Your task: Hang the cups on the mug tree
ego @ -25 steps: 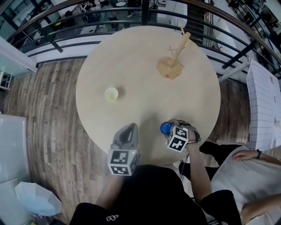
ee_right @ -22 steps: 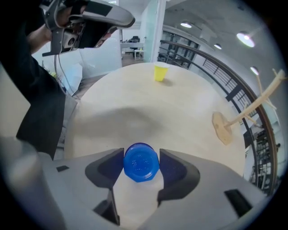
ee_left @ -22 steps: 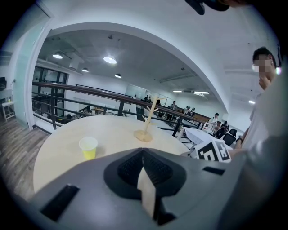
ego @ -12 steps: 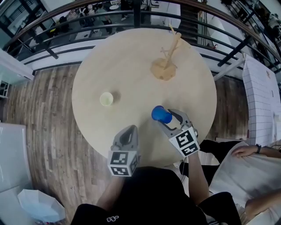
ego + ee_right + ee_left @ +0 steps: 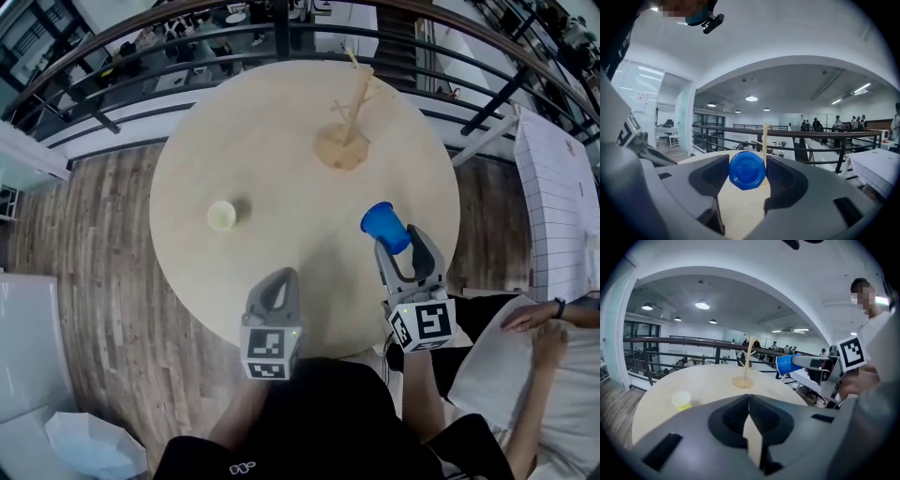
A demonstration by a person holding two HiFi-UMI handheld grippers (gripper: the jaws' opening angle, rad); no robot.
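The blue cup (image 5: 384, 225) now rides higher than before, lifted off the near edge of the table (image 5: 281, 141). At left the yellow cup (image 5: 221, 216) stands; our left gripper (image 5: 280, 279) is closed and empty. Our right gripper (image 5: 401, 248) clamps the blue cup, its mouth aimed far and slightly left at the mug tree (image 5: 345, 131).

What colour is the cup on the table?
The cup is pale yellow; best in head view.

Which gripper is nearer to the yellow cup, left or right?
Left. The left gripper is close, lower right of the yellow cup in the head view; the right gripper, holding the blue cup, is much farther right.
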